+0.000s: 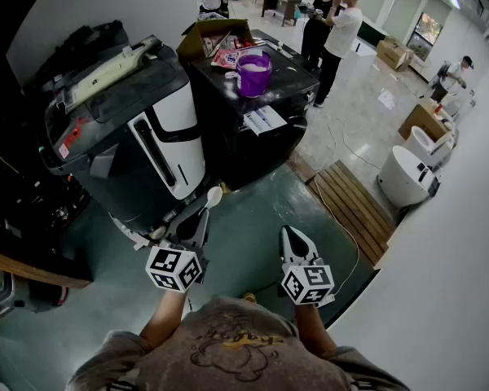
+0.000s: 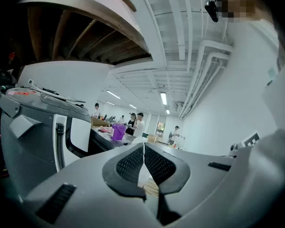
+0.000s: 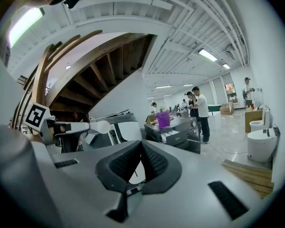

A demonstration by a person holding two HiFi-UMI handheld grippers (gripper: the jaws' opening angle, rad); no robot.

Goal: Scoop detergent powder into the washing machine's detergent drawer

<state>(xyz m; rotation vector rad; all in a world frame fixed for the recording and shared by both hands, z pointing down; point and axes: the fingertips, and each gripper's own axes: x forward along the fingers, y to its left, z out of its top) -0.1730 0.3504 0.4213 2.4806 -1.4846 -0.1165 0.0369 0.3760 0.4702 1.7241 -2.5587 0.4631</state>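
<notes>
Your left gripper (image 1: 200,216), fingers clamped on a white scoop (image 1: 214,195); your right gripper (image 1: 292,236), fingers pressed together, nothing between; purple tub (image 1: 253,73) holding white powder, well ahead atop the dark washing machine (image 1: 228,133)

**Purple bucket, white scoop**

The bucket (image 1: 253,73) is purple, on a black machine (image 1: 228,137). The appliance (image 1: 178,137) left of the bucket is dark grey with a white panel. The scoop (image 1: 214,195) is white. The left gripper (image 1: 200,217) and right gripper (image 1: 291,236) bear black-and-white square-marker cubes.
</notes>
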